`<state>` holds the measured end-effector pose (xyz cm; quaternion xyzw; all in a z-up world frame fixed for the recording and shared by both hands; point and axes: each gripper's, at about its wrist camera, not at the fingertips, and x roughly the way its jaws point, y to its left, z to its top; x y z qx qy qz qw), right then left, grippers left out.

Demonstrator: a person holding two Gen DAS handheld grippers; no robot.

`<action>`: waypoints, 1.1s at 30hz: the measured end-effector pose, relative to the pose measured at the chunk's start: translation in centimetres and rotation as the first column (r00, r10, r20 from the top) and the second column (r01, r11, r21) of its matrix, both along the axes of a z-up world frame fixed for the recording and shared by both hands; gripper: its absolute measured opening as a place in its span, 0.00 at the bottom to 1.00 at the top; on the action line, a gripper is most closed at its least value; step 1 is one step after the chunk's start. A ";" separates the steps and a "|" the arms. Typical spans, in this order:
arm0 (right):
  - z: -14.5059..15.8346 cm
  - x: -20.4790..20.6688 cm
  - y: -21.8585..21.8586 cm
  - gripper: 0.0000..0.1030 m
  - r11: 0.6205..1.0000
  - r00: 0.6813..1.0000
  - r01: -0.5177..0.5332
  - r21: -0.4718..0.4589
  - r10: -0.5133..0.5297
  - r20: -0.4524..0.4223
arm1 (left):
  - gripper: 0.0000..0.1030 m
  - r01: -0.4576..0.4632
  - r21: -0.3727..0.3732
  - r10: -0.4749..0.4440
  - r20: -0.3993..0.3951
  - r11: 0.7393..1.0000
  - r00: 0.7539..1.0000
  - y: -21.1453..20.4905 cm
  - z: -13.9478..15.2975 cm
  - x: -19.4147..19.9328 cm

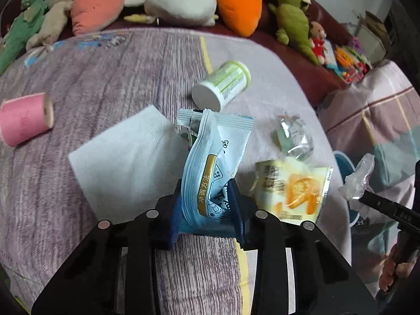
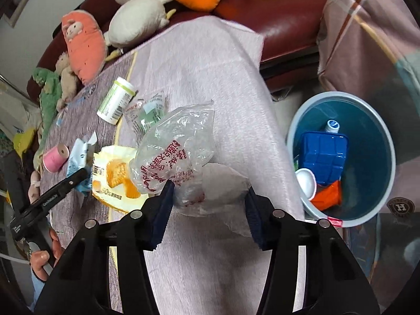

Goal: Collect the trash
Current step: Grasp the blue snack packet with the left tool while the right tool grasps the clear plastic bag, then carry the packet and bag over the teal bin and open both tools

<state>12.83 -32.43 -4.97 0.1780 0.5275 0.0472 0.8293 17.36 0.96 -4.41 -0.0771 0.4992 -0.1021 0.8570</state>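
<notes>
Bed-like surface covered by a striped mauve and grey sheet (image 1: 110,78), with a pale yellow stripe down the middle. Along the far edge, a dark red leather sofa back (image 2: 283,18) lined with plush toys: orange carrot (image 1: 240,5), white rabbit (image 1: 181,2), green dinosaur (image 1: 294,15), pink carrot (image 1: 98,2). To the right, a checked blanket (image 2: 367,26) draped beside the surface.

Scattered on the sheet: white tissue (image 1: 126,157) near left, pink paper roll (image 1: 25,118) far left, white-and-green canister (image 1: 223,85) lying on its side in the middle, crumpled clear wrapper (image 1: 294,136) to its right, yellow snack packet (image 1: 291,191) near right.

Left gripper (image 1: 207,210) clenched on a light blue sachet (image 1: 210,162), lifted above the sheet, pads pinching its lower end.

Right gripper (image 2: 208,207) holding a clear plastic bag (image 2: 173,155) with red print; left pad pressing the bag's edge, right pad's contact hard to tell through the film.

On the floor to the right, below the surface edge, a blue bin (image 2: 388,144) already holding a blue tray (image 2: 324,157), a white cup (image 2: 305,183), an orange wrapper (image 2: 328,194) and a small bottle (image 2: 332,126).
</notes>
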 end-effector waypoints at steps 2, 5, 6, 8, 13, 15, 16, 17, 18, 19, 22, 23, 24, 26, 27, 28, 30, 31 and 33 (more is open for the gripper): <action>0.3 -0.4 -0.5 0.48 1.000 1.000 0.009 0.009 -0.009 0.008 | 0.33 0.008 -0.002 -0.008 0.019 1.000 1.000 -0.4 1.0 -0.6; 0.7 -1.1 -1.1 0.48 0.999 0.999 0.025 0.023 -0.026 0.018 | 0.33 0.041 -0.009 -0.040 0.049 0.999 0.998 -1.8 2.8 -1.7; 0.9 -1.4 -1.5 0.48 0.999 0.999 0.032 0.029 -0.033 0.024 | 0.33 0.056 -0.012 -0.055 0.059 0.998 0.997 -2.5 3.4 -2.0; 1.3 -2.0 -2.2 0.48 0.998 0.998 0.045 0.038 -0.046 0.037 | 0.33 0.087 -0.019 -0.086 0.070 0.996 0.994 -3.9 4.1 -2.2; 2.7 -3.2 -4.8 0.48 0.994 0.992 0.095 0.061 -0.099 0.077 | 0.33 0.175 -0.019 -0.173 0.076 0.984 0.982 -8.6 5.1 -2.4; 3.2 -3.8 -5.8 0.48 0.992 0.989 0.113 0.063 -0.118 0.091 | 0.33 0.212 -0.008 -0.210 0.079 0.977 0.974 -10.9 5.2 -2.7; 3.4 -4.1 -6.5 0.48 0.990 0.987 0.123 0.065 -0.129 0.099 | 0.33 0.227 -0.004 -0.226 0.078 0.974 0.971 -11.7 5.1 -2.8; 3.7 -4.3 -7.1 0.48 0.989 0.985 0.131 0.068 -0.138 0.106 | 0.33 0.248 0.001 -0.247 0.077 0.969 0.966 -12.9 5.1 -2.9; 3.9 -4.6 -7.8 0.48 0.988 0.983 0.139 0.067 -0.146 0.113 | 0.33 0.268 0.009 -0.268 0.076 0.963 0.960 -14.1 5.1 -3.0; 4.1 -4.7 -8.2 0.48 0.987 0.981 0.145 0.066 -0.152 0.118 | 0.33 0.285 0.017 -0.285 0.076 0.958 0.955 -15.1 5.1 -3.2; 4.5 -5.4 -10.2 0.48 0.983 0.974 0.171 0.069 -0.179 0.137 | 0.33 0.331 0.038 -0.333 0.072 0.943 0.940 -17.8 5.0 -3.3; 4.6 -5.6 -10.8 0.48 0.981 0.972 0.180 0.071 -0.189 0.141 | 0.33 0.344 0.044 -0.346 0.070 0.938 0.936 -18.6 4.9 -3.4; 4.7 -5.8 -11.6 0.48 0.978 0.969 0.192 0.074 -0.202 0.146 | 0.33 0.360 0.052 -0.363 0.068 0.931 0.929 -19.6 4.9 -3.5; 4.6 -6.2 -12.9 0.48 0.974 0.964 0.211 0.083 -0.222 0.150 | 0.33 0.382 0.061 -0.386 0.063 0.922 0.920 -20.9 4.8 -3.8; 4.6 -6.4 -13.6 0.48 0.971 0.960 0.223 0.088 -0.234 0.151 | 0.33 0.393 0.064 -0.396 0.059 0.917 0.916 -21.6 4.8 -3.8; 4.5 -6.5 -14.1 0.49 0.969 0.958 0.232 0.091 -0.243 0.152 | 0.33 0.402 0.066 -0.405 0.054 0.913 0.913 -22.3 4.7 -3.8; 4.3 -6.8 -15.5 0.49 0.961 0.951 0.257 0.101 -0.270 0.151 | 0.33 0.423 0.067 -0.426 0.042 0.904 0.904 -23.8 4.6 -3.6; 4.2 -7.0 -16.3 0.49 0.958 0.948 0.268 0.105 -0.282 0.149 | 0.33 0.436 0.072 -0.440 0.038 0.897 0.897 -24.6 4.7 -3.5; 4.0 -7.3 -17.3 0.49 0.951 0.942 0.288 0.112 -0.302 0.148 | 0.33 0.462 0.081 -0.465 0.035 0.883 0.884 -26.3 4.7 -3.3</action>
